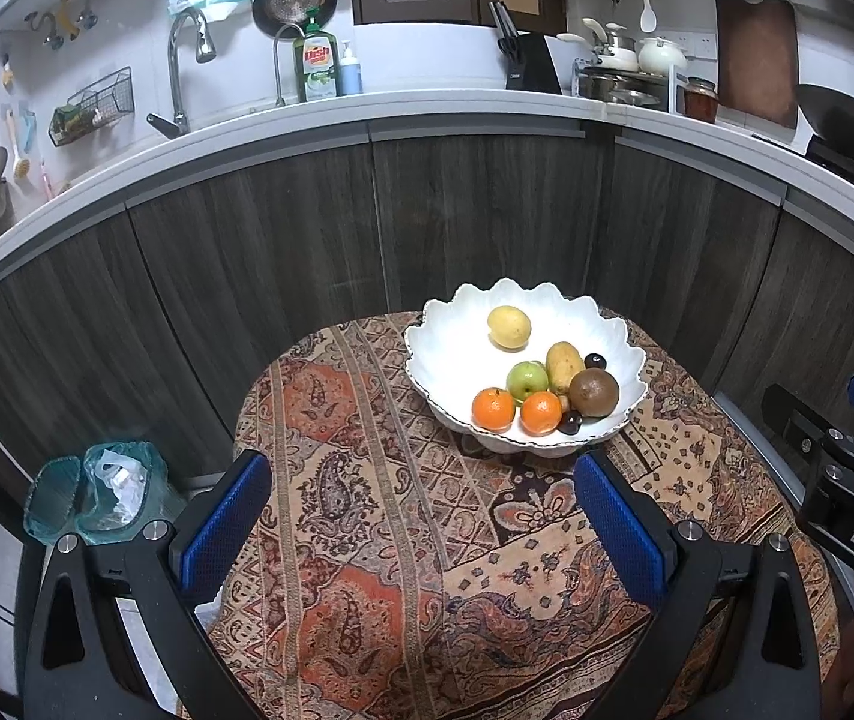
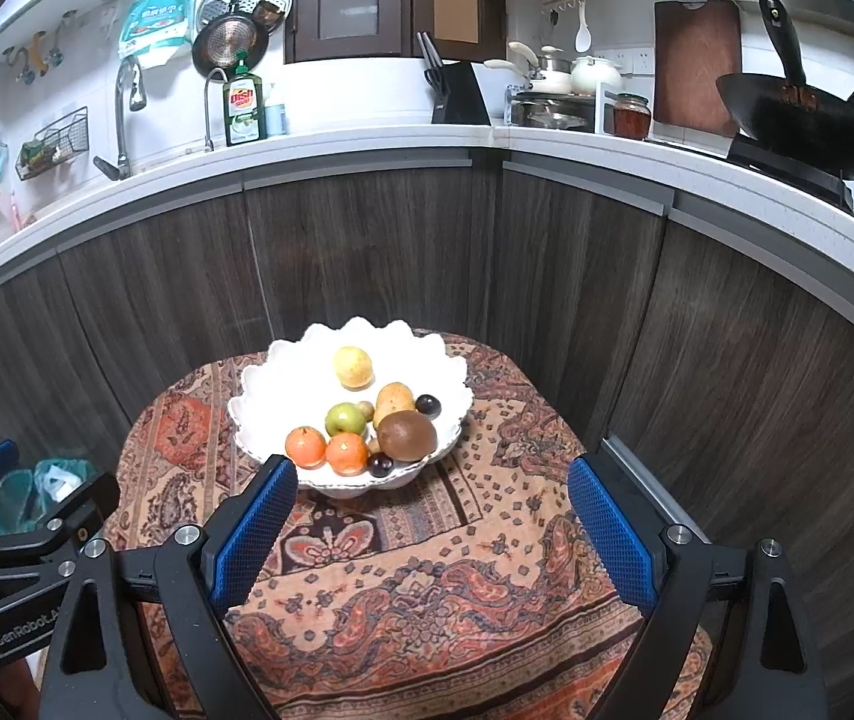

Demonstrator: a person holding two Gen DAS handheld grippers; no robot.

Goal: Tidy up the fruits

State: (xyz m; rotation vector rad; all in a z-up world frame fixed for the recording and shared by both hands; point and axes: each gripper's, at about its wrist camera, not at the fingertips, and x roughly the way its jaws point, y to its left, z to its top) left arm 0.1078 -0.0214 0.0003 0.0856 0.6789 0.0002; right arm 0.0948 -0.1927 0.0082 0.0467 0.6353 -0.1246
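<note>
A white scalloped bowl (image 1: 451, 360) (image 2: 264, 402) stands on the far part of a small table covered with a patterned cloth (image 1: 390, 540) (image 2: 427, 588). Inside lie a yellow fruit (image 1: 509, 327) (image 2: 353, 366), a green one (image 1: 527, 378) (image 2: 344, 419), a yellowish oblong one (image 1: 564, 365) (image 2: 393, 399), two oranges (image 1: 493, 408) (image 2: 305, 446), a brown round fruit (image 1: 593, 392) (image 2: 407, 435) and small dark fruits (image 1: 570, 422) (image 2: 380, 465). My left gripper (image 1: 423, 516) is open over the cloth, short of the bowl. My right gripper (image 2: 433, 522) is open too, just in front of the bowl, holding nothing.
Dark wooden cabinet fronts (image 1: 487, 210) rise right behind the table, under a white counter (image 2: 366, 147) with a sink tap, dish soap, knife block, pots and a wok (image 2: 805, 120). A teal bin (image 1: 108, 492) with a plastic bag stands on the floor to the left.
</note>
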